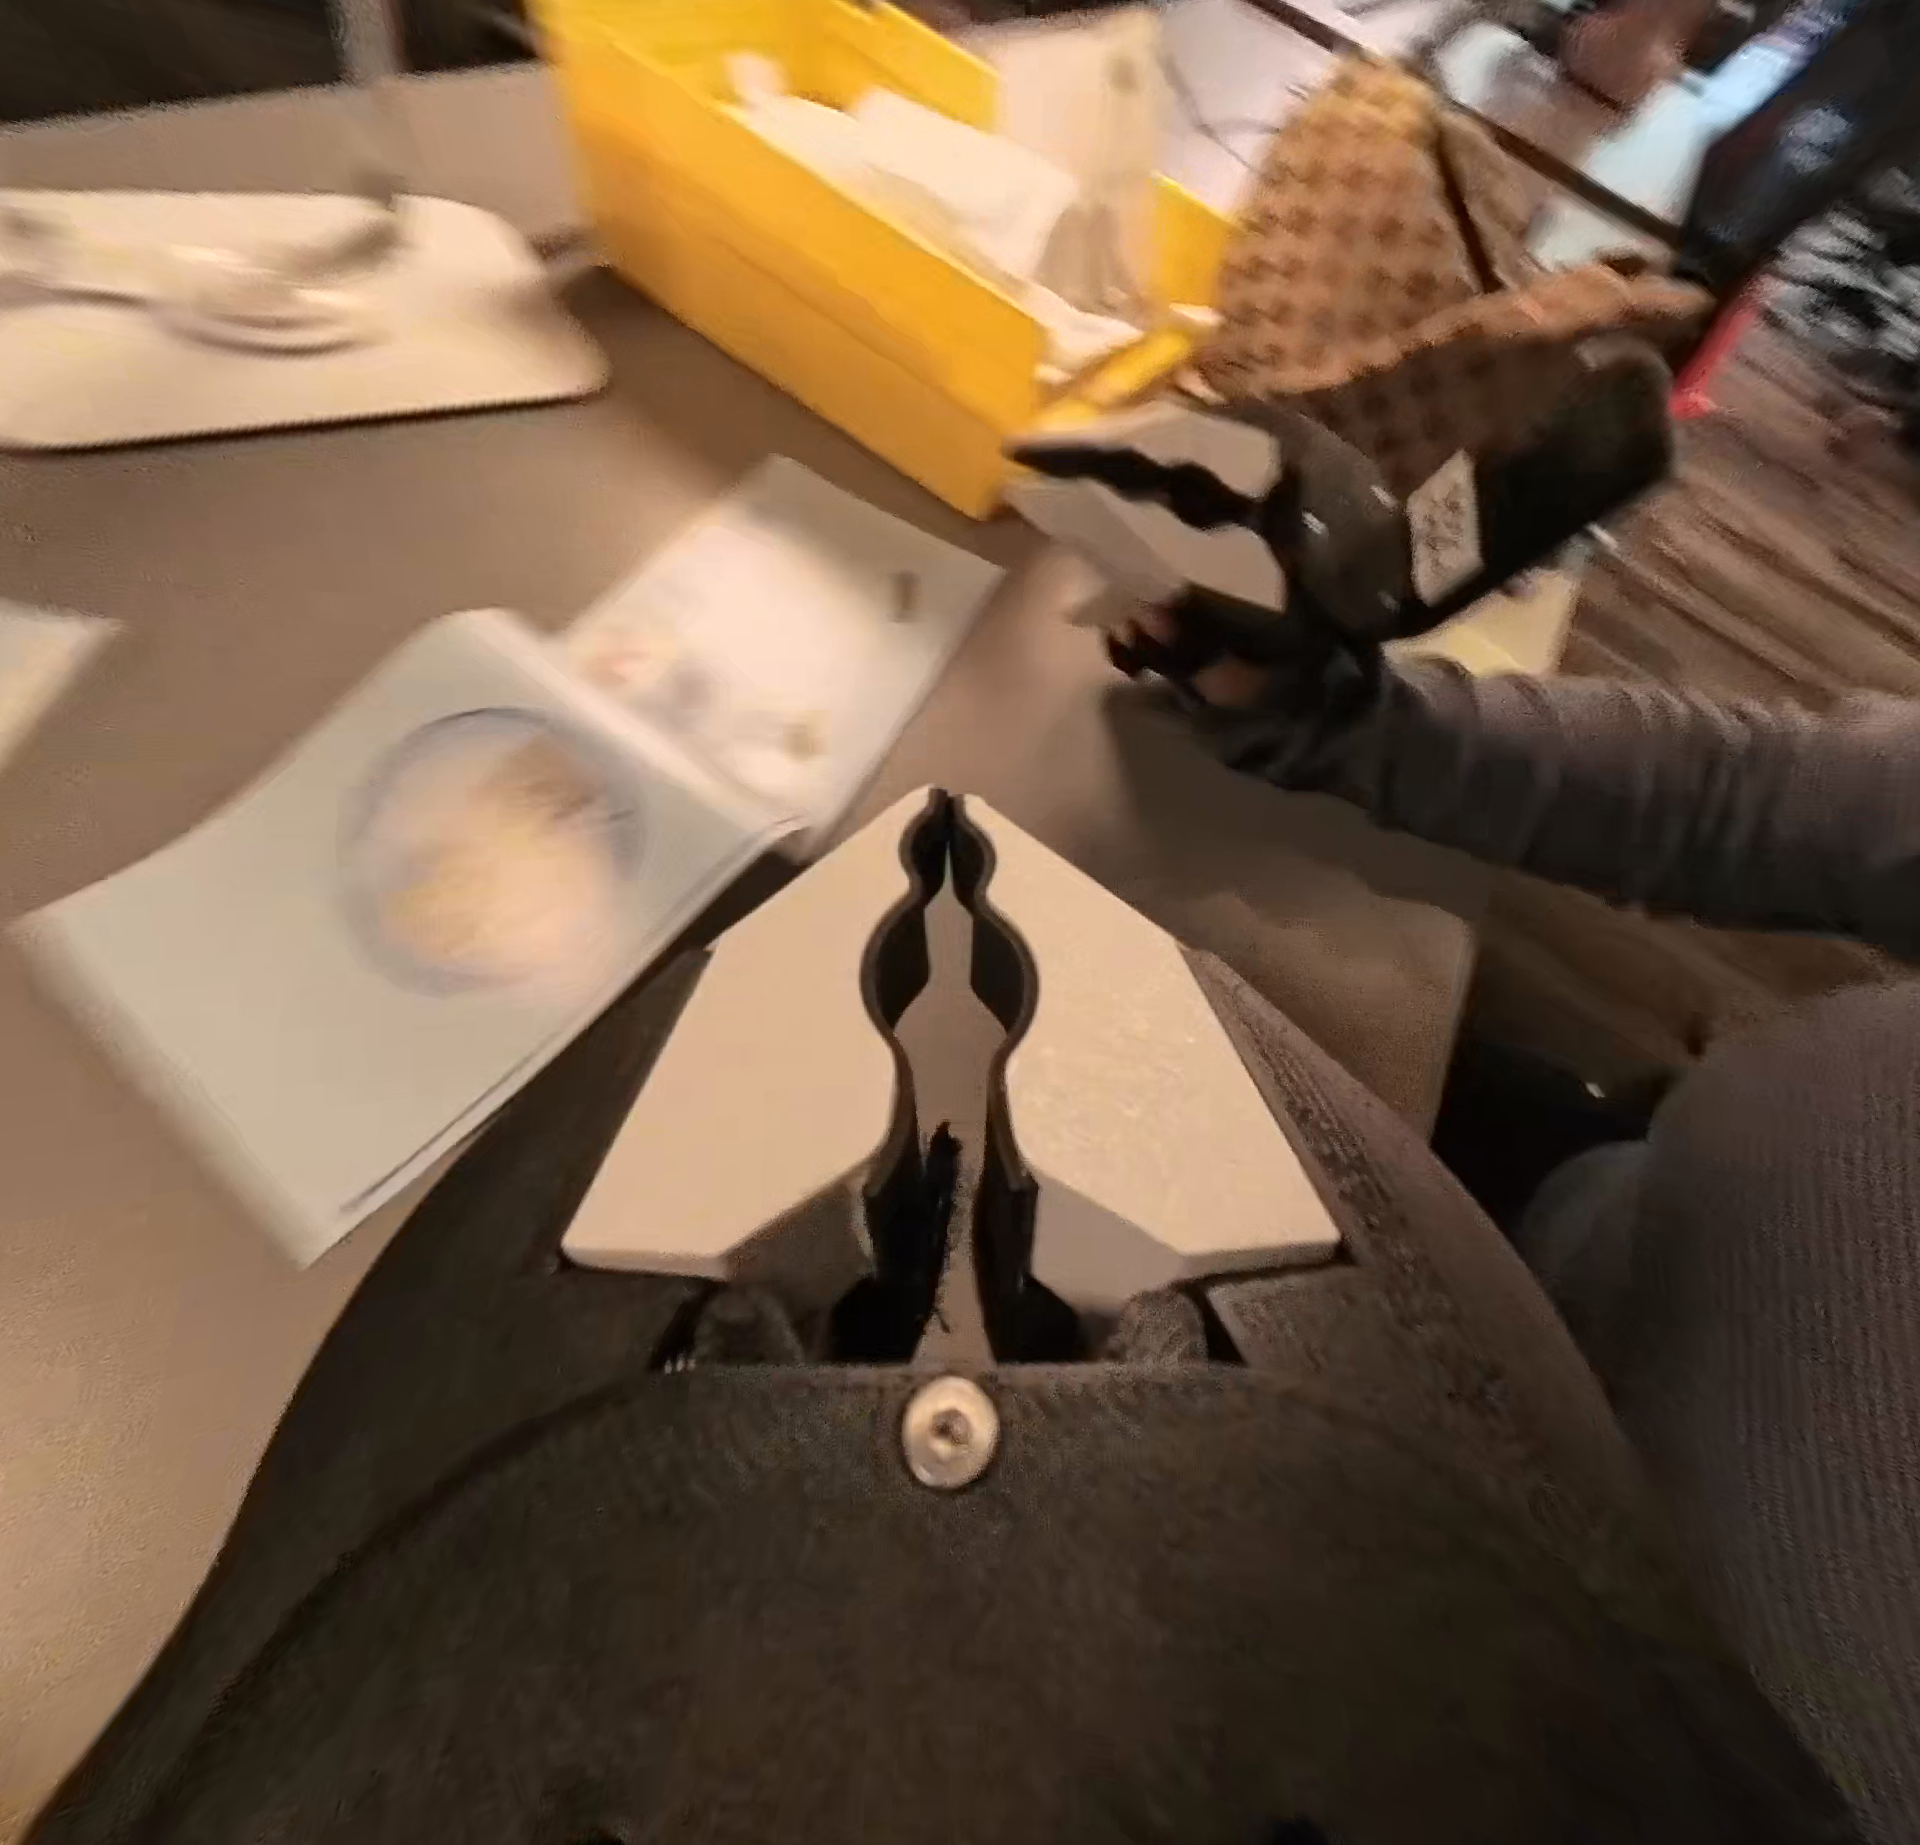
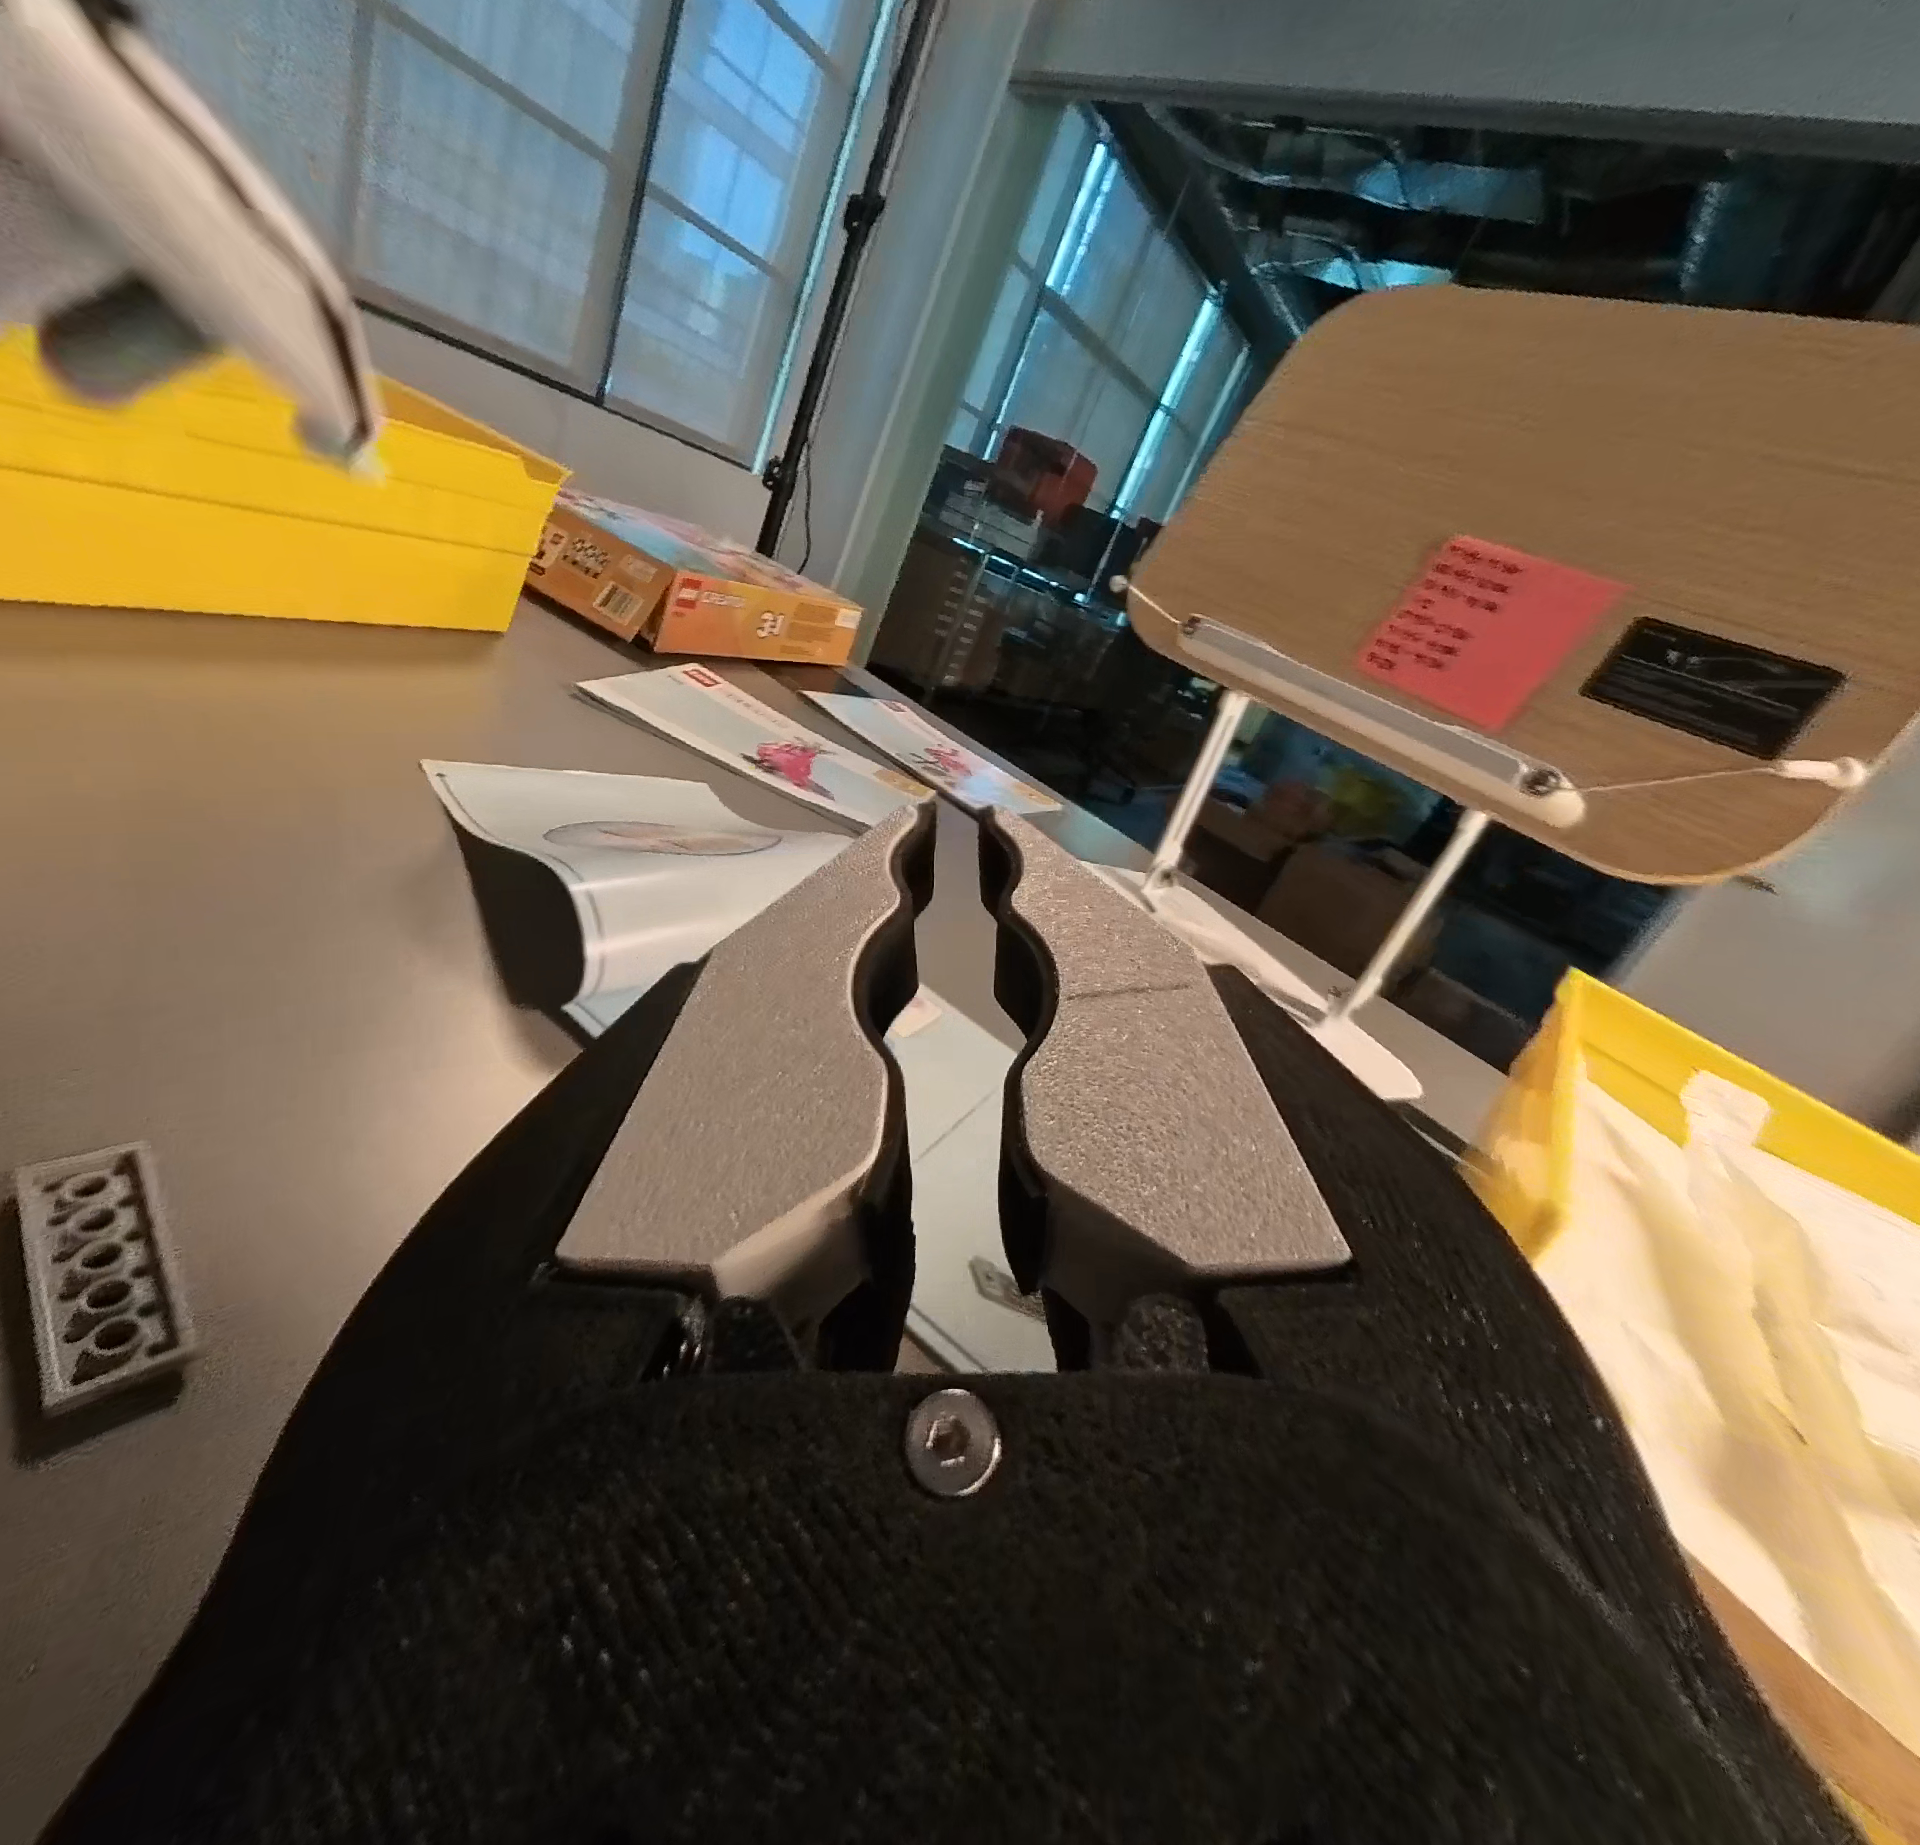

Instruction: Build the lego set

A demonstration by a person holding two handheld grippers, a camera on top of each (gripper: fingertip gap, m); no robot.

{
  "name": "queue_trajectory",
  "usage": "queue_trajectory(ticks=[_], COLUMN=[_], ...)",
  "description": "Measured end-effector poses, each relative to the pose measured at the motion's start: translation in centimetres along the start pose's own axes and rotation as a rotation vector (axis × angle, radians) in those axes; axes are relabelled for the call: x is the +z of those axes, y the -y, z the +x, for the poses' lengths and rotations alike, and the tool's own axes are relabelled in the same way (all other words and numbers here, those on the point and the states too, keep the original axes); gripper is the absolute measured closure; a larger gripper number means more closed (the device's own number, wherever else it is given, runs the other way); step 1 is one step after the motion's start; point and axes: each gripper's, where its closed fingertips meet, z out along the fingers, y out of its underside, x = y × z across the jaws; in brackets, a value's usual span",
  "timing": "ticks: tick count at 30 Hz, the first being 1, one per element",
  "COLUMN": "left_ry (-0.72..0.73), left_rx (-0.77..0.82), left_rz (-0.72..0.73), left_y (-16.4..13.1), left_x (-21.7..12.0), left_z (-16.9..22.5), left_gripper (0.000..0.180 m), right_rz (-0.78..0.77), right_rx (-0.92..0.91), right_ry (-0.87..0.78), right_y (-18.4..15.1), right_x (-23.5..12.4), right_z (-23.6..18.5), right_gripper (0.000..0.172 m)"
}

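Observation:
My left gripper [image 1: 951, 821] is shut, its fingertips touching, and it hovers over the grey table [image 1: 260, 548] just right of an open booklet [image 1: 416, 860]. I see nothing between its pads. My right gripper [image 2: 957, 827] is open by a narrow gap with nothing in it, low over the same open booklet [image 2: 623, 860], whose left page curls up. The right gripper also shows in the left wrist view [image 1: 1143, 491], held by a gloved hand next to a yellow bin [image 1: 790, 237]. The left gripper shows blurred at the top left of the right wrist view [image 2: 208, 237].
Two closed booklets [image 2: 748, 746] and orange boxes [image 2: 727, 611] lie beyond. A grey studded plate [image 2: 99, 1276] lies at left. A wooden book stand [image 2: 1558, 600] stands at right. A second yellow bin [image 2: 1714, 1089] holds clear bags. A white mat [image 1: 260, 341] lies far left. The left gripper's tips are roughly 15 cm from the right gripper's.

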Motion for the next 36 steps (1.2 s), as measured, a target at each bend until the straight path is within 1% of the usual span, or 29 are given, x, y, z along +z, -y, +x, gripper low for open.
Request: queue_trajectory(ticks=[1, 2, 5, 7, 9, 12, 14, 17, 19, 20, 22, 25, 28, 32, 34, 36], left_ry=[-0.081, -0.126, -0.194, -0.253, -0.27, -0.31, -0.317, -0.338, -0.359, -0.373, -0.415, -0.425, -0.403, -0.415, -0.412, -0.413], left_rx=[0.029, 0.044, 0.126, 0.169, 0.23, 0.313, 0.343, 0.326, 0.313, 0.314, 0.319, 0.354, 0.425, 0.457, 0.461, 0.452], left_rz=[-0.025, -0.073, -0.196, -0.239, -0.293, -0.357, -0.371, -0.338, -0.321, -0.317, -0.309, -0.366, -0.428, -0.44, -0.442, -0.439], left_y=[-0.9, -2.2, -5.4, -6.3, -7.0, -8.0, -8.6, -8.6, -8.4, -8.5, -8.9, -10.3, -11.5, -12.0, -12.1, -12.1], left_x=[2.3, 4.4, 9.1, 11.0, 12.2, 13.2, 13.6, 13.4, 12.4, 11.9, 10.9, 10.1, 9.6, 8.9, 8.6, 8.3], left_z=[1.6, 2.6, 4.1, 5.1, 5.4, 5.8, 5.7, 5.9, 5.8, 5.7, 5.7, 5.2, 4.9, 5.1, 4.8, 4.5], left_gripper=[0.18, 0.18, 0.18, 0.18, 0.18, 0.18, 0.18, 0.18, 0.144, 0.136, 0.13, 0.13, 0.137, 0.141, 0.144, 0.147], right_rz=[0.001, 0.003, 0.006, 0.002, 0.004, 0.001, -0.005, -0.014, -0.028, -0.028, -0.038, -0.096, -0.229, -0.381, -0.474, -0.538], right_rx=[0.011, 0.024, 0.049, 0.048, 0.059, 0.078, 0.084, 0.086, 0.074, 0.068, 0.063, 0.045, 0.026, 0.048, 0.082, 0.081], right_ry=[-0.013, -0.024, -0.033, -0.028, -0.017, 0.007, 0.023, 0.062, 0.101, 0.126, 0.225, 0.419, 0.647, 0.904, 1.004, 1.043], right_y=[0.0, -0.1, -0.1, -0.2, -0.1, -0.3, -0.5, -0.5, -0.4, -0.2, 0.3, 0.2, -1.0, -2.3, -3.3, -4.5], right_x=[-0.2, -0.4, -0.7, -0.7, -0.6, -0.4, -0.2, -0.1, -0.1, -0.3, -0.6, -1.6, -3.5, -6.9, -8.7, -10.0], right_z=[0.5, 1.0, 1.9, 2.0, 1.9, 1.6, 1.4, 1.0, 0.7, 0.5, -0.6, -3.1, -6.0, -9.1, -10.0, -10.0], right_gripper=[0.166, 0.166, 0.166, 0.165, 0.165, 0.165, 0.165, 0.164, 0.163, 0.162, 0.16, 0.155, 0.152, 0.146, 0.141, 0.141])
